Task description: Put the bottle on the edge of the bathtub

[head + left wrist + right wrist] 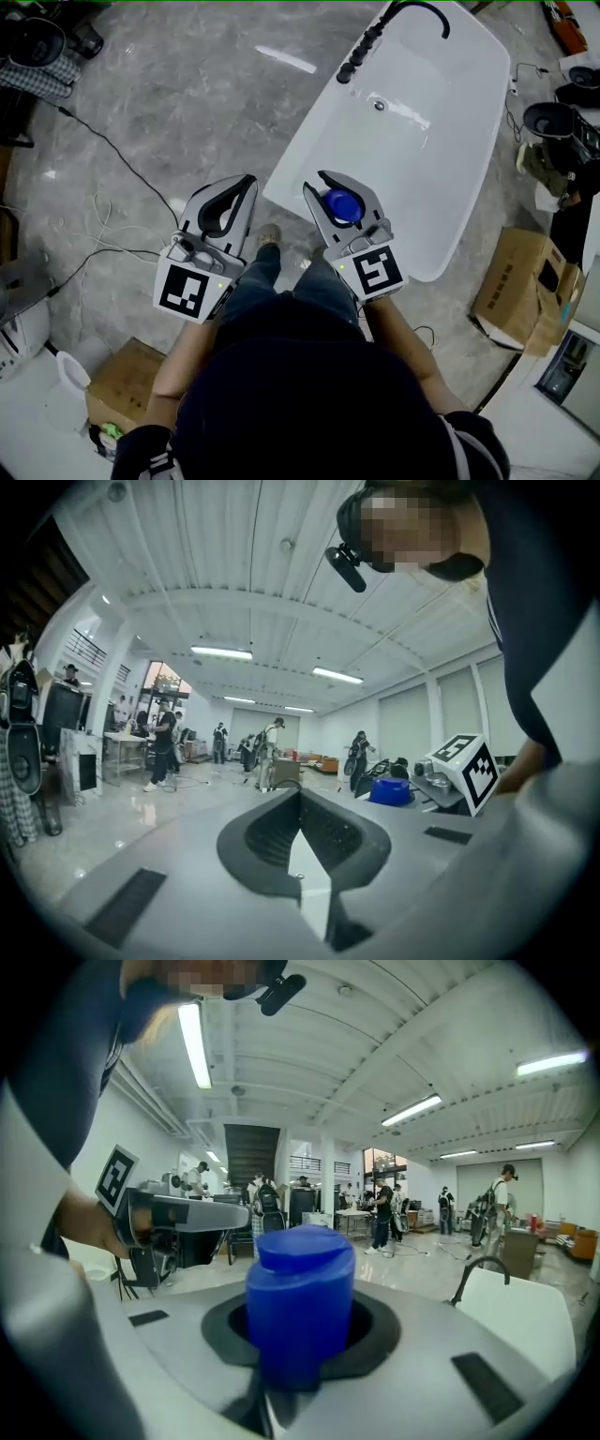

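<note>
One blue bottle [300, 1307] stands upright in the padded hollow between the jaws of the right gripper [316, 184]. We see those jaws clamped on its sides, with its flip-top cap rising above them. From the head view we look straight down on that cap, ringed by the two jaws.

Under and ahead of these jaws lies the white bathtub [441, 122]. From above, the jaws and the bottle overlap its near end, though we cannot tell how high above the rim they hang. The black faucet [427, 11] curves over the tub's far end. In the right gripper view it stands ahead of the jaws and off to their right.

Just to the left of the right jaws is the left gripper [247, 180]. Its jaws are together at the tips and the dark hollow behind them is empty. Below it we see the grey floor [187, 112], where a thin cable [122, 155] trails. Far ahead of the left jaws, people [164, 747] stand about an open hall. To the right of the right jaws, past the tub, sits a cardboard box [520, 286].
</note>
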